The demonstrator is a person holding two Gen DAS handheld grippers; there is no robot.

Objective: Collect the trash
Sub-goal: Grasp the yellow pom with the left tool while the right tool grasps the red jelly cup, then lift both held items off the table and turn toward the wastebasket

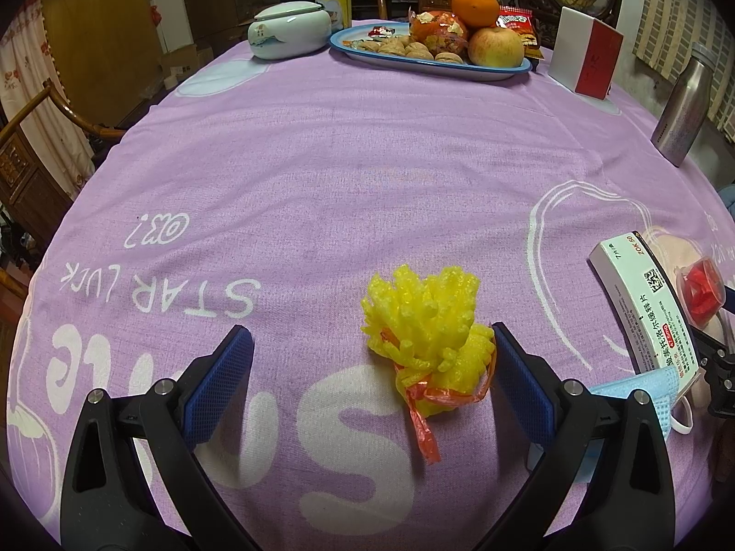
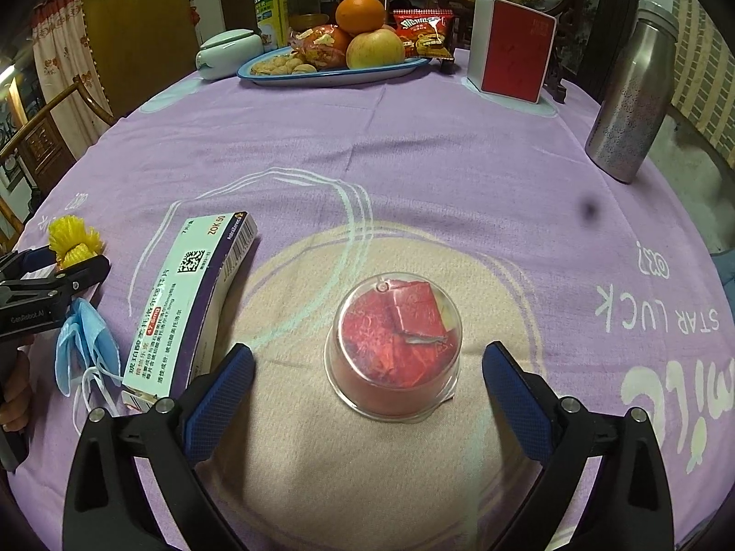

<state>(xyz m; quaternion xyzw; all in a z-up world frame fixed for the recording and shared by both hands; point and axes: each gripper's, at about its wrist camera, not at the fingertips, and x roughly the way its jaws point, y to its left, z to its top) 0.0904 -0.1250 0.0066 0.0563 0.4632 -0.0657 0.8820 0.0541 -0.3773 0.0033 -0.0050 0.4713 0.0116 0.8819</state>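
My left gripper [image 1: 373, 337] is spread — yellow foam fruit net [image 1: 425, 335] lies between its fingers on the purple tablecloth [image 1: 367, 160], unpinched. My right gripper [image 2: 368, 353] is spread wide around the clear domed plastic cup [image 2: 394, 344] — no contact.

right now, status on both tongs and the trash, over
Left tongs open around yellow foam net. Right tongs open around clear cup. Medicine box and blue mask between them.

- Mid-cloth [image 1: 367, 147] lies bare, open to passage.
- Box [image 2: 193, 303] and mask [image 2: 76, 344] crowd the gap between the grippers.
- Tray [image 1: 459, 71], jar [image 1: 289, 30], red box [image 2: 514, 55], flask [image 2: 629, 105] line the far edge.
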